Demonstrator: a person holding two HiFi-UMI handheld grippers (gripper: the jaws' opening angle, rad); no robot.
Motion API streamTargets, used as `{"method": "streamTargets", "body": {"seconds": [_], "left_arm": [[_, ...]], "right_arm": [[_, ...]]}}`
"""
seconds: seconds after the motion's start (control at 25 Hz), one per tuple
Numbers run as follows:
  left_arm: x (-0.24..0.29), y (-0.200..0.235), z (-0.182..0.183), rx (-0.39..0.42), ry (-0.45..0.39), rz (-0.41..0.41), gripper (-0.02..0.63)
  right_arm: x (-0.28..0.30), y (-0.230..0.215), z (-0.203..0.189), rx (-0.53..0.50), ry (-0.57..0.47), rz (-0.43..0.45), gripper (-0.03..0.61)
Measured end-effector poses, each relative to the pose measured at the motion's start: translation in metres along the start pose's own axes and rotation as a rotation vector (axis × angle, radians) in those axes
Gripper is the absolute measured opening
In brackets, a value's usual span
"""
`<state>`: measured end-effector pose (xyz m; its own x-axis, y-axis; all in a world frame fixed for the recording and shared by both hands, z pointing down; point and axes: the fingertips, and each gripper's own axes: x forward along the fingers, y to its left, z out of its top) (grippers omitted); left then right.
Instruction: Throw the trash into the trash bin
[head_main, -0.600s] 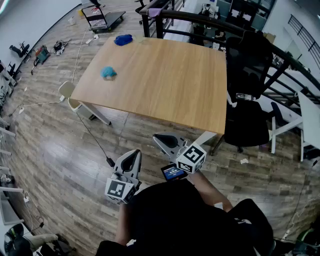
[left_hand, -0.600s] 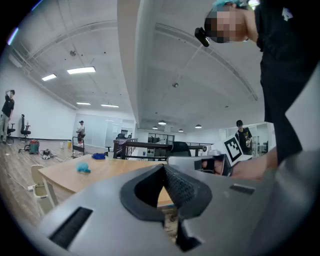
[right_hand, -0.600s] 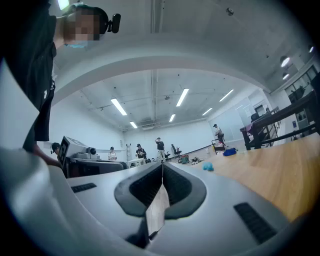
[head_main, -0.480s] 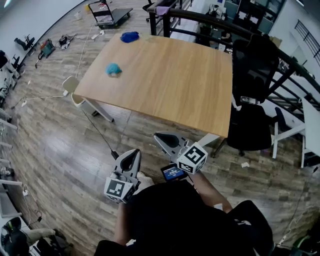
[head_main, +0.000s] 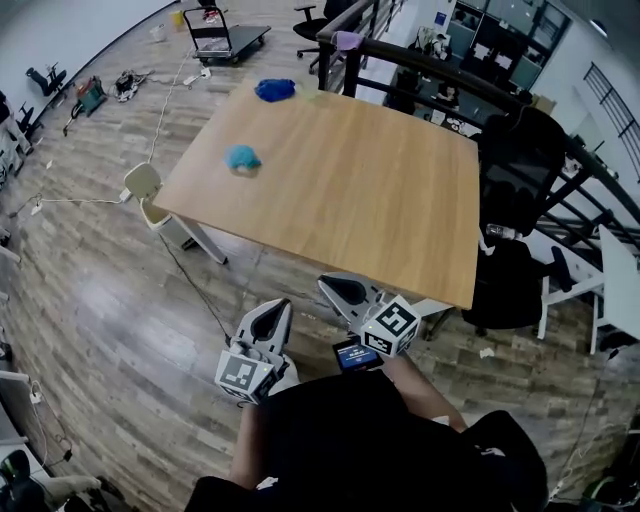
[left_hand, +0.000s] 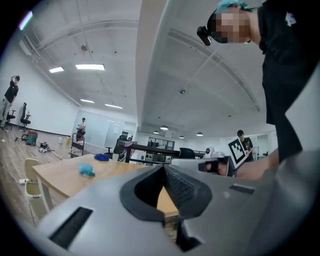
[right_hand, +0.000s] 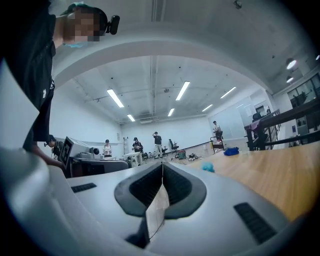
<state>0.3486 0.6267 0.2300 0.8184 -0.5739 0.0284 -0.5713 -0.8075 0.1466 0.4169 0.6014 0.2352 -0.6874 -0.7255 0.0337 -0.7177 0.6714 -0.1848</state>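
Each gripper view shows my jaws together and empty, left gripper (left_hand: 162, 169) and right gripper (right_hand: 162, 165); only the head view shows both short of the tabletop (head_main: 380, 190).

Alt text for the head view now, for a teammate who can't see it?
A person faces a wooden table with the left gripper and right gripper held out, jaws shut and empty. A light blue wad and a dark blue wad lie on the table's far left side; a white bin stands on the floor beside it.
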Motion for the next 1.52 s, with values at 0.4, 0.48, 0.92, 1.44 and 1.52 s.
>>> {"method": "streamTargets", "body": {"seconds": [0.4,0.48,0.92,1.44,1.52], "left_arm": [[-0.026,0.167,0.049,-0.093,-0.087,-0.037,0.003],[-0.040,0.206,0.046,-0.094,-0.070,-0.015,0.003],[0.002,0.297,0.011,-0.124,0.069,-0.071,0.003],[0.159,0.372,0.028,-0.040,0.168,-0.233,0.003],[0.171,0.378,0.021,-0.038,0.194,-0.241,0.003]], "right_arm": [[0.176,-0.004,0.035,-0.057,0.030,-0.001,-0.002],[0.210,-0.003,0.032,-0.063,0.040,-0.005,-0.002],[0.303,-0.053,0.018,-0.052,0.085,-0.050,-0.002],[0.361,-0.201,0.045,0.073,-0.013,-0.095,-0.002],[0.365,-0.213,0.037,0.101,-0.003,-0.100,-0.002]]}}
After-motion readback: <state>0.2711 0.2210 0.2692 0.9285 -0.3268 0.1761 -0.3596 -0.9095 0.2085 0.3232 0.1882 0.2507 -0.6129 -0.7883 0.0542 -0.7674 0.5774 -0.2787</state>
